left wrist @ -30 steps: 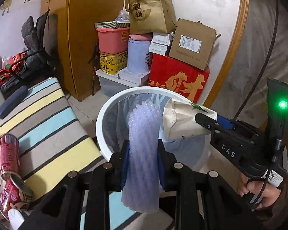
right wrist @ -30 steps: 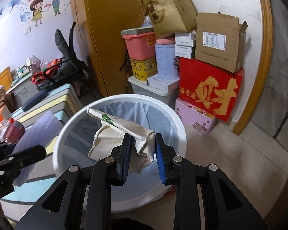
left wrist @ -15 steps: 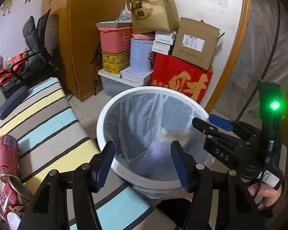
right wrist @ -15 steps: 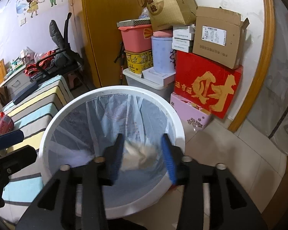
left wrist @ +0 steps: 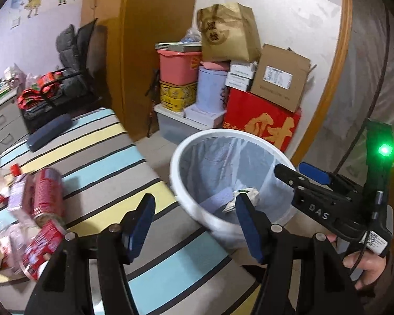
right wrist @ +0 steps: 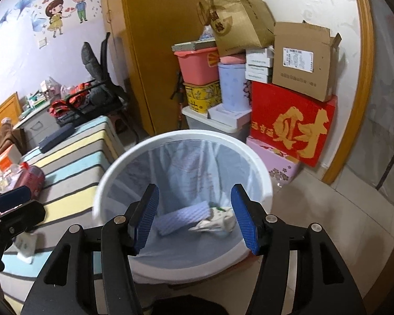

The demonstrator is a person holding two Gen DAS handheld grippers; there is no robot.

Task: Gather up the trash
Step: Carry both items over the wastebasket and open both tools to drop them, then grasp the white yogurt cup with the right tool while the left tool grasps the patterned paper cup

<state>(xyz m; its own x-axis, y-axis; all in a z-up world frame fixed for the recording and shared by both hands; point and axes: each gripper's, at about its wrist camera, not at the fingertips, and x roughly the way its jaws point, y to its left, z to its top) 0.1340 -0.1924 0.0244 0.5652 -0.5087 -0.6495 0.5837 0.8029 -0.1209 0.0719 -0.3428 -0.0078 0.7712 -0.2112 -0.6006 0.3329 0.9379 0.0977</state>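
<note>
While both claws spread wider with nothing between their pads, the scene reads as follows.

Left claw: the left gripper (left wrist: 194, 225) sits at lower centre of the left view, jaws parted and opening, blue pads bare; striped cloth and the bin's near rim show through the gap.
Right claw: the right gripper (right wrist: 194, 218) sits at lower centre of the right view, jaws parted and opening, nothing pinched; it also shows at right of the left view (left wrist: 299, 170), held by a hand (left wrist: 365, 265) at lower right.
Trash dropped: a lilac foam sheet (right wrist: 182, 220) and a crumpled paper bag (right wrist: 218, 220) lie touching on the bin's floor, framed between the right pads.
Bin: the white bin (right wrist: 262, 176) with a clear liner fills the centre of the right view, standing on the tiled floor just beside the table.
Trash left: red cans (left wrist: 48, 197) and blurred wrappers lie at lower left of the left view on the cloth.
Table: the striped cloth (left wrist: 97, 152) runs from centre to left.
Background: red box (right wrist: 291, 128), cardboard box (right wrist: 302, 60) and pink tub (right wrist: 197, 65) are stacked at upper right against the wall.
</note>
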